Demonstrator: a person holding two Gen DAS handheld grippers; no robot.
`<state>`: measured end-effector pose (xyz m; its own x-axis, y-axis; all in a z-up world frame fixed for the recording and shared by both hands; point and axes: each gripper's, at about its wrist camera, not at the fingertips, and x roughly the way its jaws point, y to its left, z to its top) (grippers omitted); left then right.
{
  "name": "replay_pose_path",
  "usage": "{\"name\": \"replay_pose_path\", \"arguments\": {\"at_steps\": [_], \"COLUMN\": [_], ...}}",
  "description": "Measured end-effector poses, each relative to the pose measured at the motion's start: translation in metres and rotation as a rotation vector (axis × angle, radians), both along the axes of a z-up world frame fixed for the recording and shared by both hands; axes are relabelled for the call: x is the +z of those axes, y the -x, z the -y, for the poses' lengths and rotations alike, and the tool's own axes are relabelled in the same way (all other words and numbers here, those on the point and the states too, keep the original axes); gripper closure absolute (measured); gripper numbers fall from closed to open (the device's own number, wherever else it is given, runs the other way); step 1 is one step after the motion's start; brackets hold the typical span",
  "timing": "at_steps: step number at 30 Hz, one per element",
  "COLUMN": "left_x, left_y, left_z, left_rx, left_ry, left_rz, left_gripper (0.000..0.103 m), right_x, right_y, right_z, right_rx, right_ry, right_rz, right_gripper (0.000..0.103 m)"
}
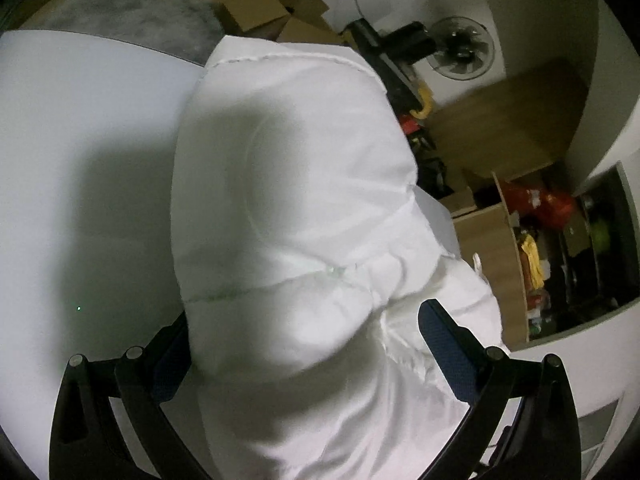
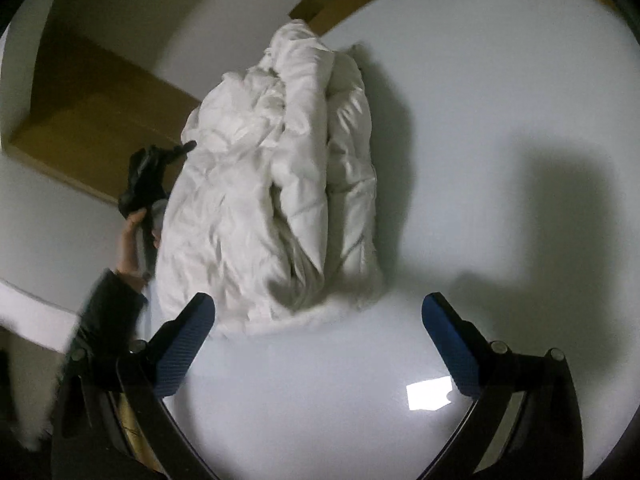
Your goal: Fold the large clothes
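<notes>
Blue-padded left gripper grasps the white puffy jacket at the counter edge; right gripper jaws released.

No readable text, label or number anywhere.

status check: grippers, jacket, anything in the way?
Left gripper wide around the jacket, grip unclear. Right gripper open, empty, above the table. Jacket bunched in a heap at the table edge. Nothing in the way.
</notes>
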<state>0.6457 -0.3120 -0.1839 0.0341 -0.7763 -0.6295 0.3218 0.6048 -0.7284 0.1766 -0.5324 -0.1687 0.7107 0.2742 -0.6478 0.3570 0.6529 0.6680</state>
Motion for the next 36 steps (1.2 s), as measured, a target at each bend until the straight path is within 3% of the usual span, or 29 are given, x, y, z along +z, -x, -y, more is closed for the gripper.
{"name": "replay_pose_path", "arguments": {"at_steps": [9, 15, 18, 20, 22, 23, 25, 28, 36], "left_x": [-0.007, -0.005, 0.001, 0.008, 0.019, 0.025, 0.041, 0.067, 0.138], "left_y": [-0.001, 0.007, 0.016, 0.021, 0.027, 0.032, 0.041, 0.051, 0.086], "left_z": [0.030, 0.035, 0.041, 0.045, 0.047, 0.049, 0.048, 0.037, -0.048], "left_rx": [-0.014, 0.007, 0.012, -0.004, -0.012, -0.017, -0.016, -0.008, 0.016], "left_ry": [-0.052, -0.102, -0.154, -0.167, -0.175, -0.185, -0.205, -0.192, -0.208], "left_rz": [0.030, 0.039, 0.064, 0.093, 0.131, 0.156, 0.210, 0.261, 0.356], "left_gripper": [0.000, 0.004, 0.021, 0.045, 0.061, 0.068, 0.075, 0.077, 0.077], "right_x": [-0.035, -0.038, -0.032, -0.030, -0.028, -0.025, -0.017, -0.001, 0.039], "right_y": [-0.051, -0.067, -0.075, -0.071, -0.073, -0.072, -0.071, -0.069, -0.058], "right_z": [0.008, 0.003, -0.006, -0.012, -0.016, -0.019, -0.029, -0.051, -0.127], "right_rx": [0.001, -0.019, -0.001, -0.003, 0.004, 0.004, 0.006, 0.025, 0.141], "right_ry": [-0.153, -0.142, -0.046, -0.021, -0.020, -0.015, 0.025, 0.100, 0.128], "right_rz": [-0.022, 0.018, -0.024, -0.034, -0.016, -0.004, 0.007, 0.027, 0.126], "right_gripper": [0.000, 0.003, 0.018, 0.033, 0.051, 0.055, 0.066, 0.073, 0.073]}}
